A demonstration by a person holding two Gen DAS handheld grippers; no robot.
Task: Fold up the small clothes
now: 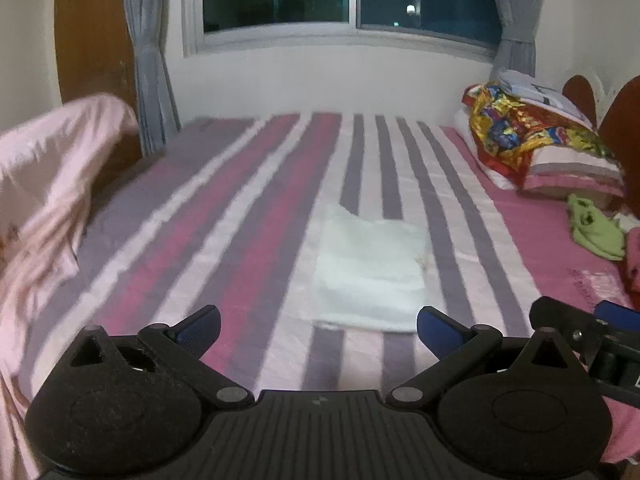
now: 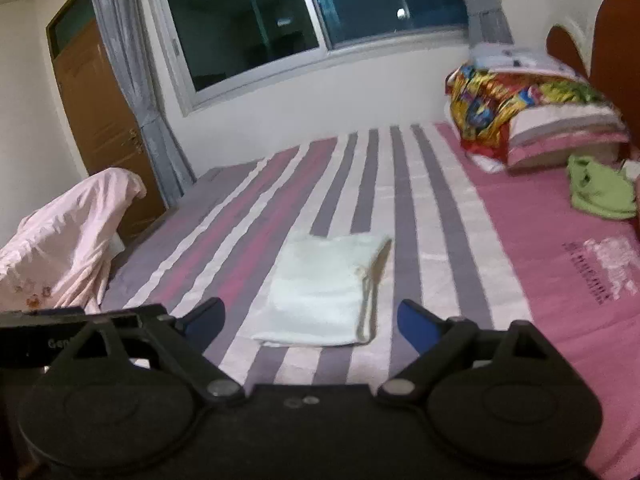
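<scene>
On pink bedsheet (image 2: 560, 220): dark print, illegible.

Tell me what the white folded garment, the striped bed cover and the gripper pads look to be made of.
White folded garment: soft matte cloth, likely cotton knit; it lies limp, in flat layers, with a stitched edge.
Striped bed cover: woven fabric with a slight sheen; light glints off the pale stripes, fine wrinkles show.
Left gripper and right gripper pads: blue, finely textured, probably rubber, on black plastic jaws.
</scene>
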